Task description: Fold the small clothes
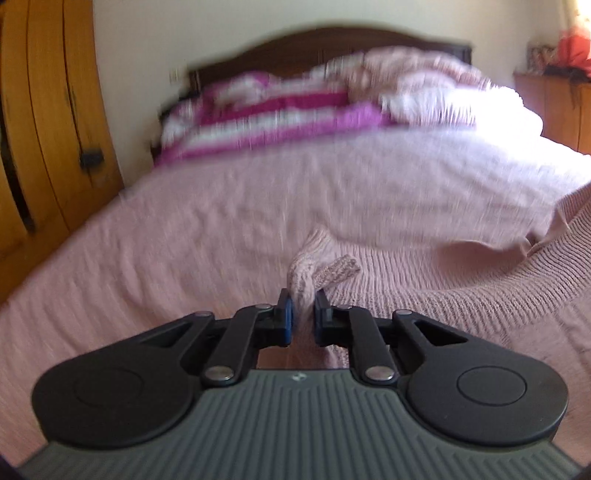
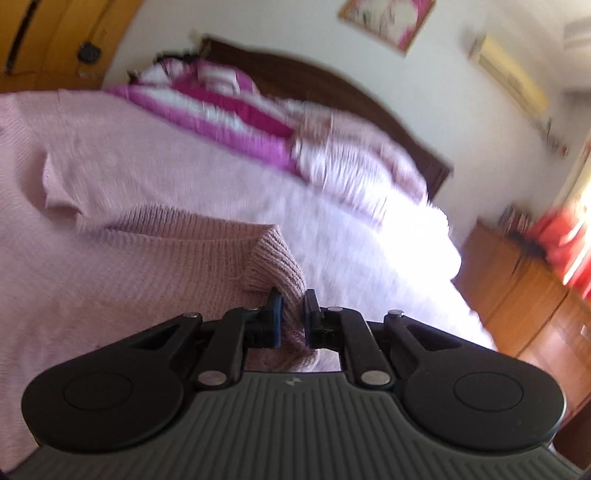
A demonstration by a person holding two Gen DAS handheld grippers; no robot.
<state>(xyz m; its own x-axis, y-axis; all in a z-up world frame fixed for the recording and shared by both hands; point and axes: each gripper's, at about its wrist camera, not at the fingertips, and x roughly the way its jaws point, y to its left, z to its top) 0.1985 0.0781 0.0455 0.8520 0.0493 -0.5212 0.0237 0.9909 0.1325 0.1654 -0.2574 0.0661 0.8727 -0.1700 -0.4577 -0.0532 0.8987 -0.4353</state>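
Nearest to us are two grippers, one in each hand, and both are clamped narrow on the same single garment. Our left gripper (image 1: 303, 304) pinches a bunched knit corner of the pink sweater (image 1: 461, 295) between its blue-faced pads, with a short ribbed tab poking out just past the fingertips. Our right gripper (image 2: 293, 306) is closed on a ribbed edge of that sweater (image 2: 147, 266), the fold of knit rising between its jaws.

We count one sweater, and it lies on the pink bedspread (image 1: 221, 221). It spreads to the right of the left gripper and to the left of the right one, so it spans the space between our two hands. In the left wrist view its far edge lifts off the cover toward the right side of the frame.

Beyond it the bedspread (image 2: 166, 166) is bare across the middle of the bed, giving open room ahead of both grippers. Farther on sits one heap of bedding: a magenta-and-white striped blanket (image 1: 266, 114) beside a pale pink quilt (image 1: 417, 74), against the dark wooden headboard (image 1: 332, 37).

The bed's edges are bounded by a wooden wardrobe (image 1: 44, 110) on one side and a wooden dresser (image 2: 517, 295) on the other. One framed picture (image 2: 384, 18) hangs above the headboard.
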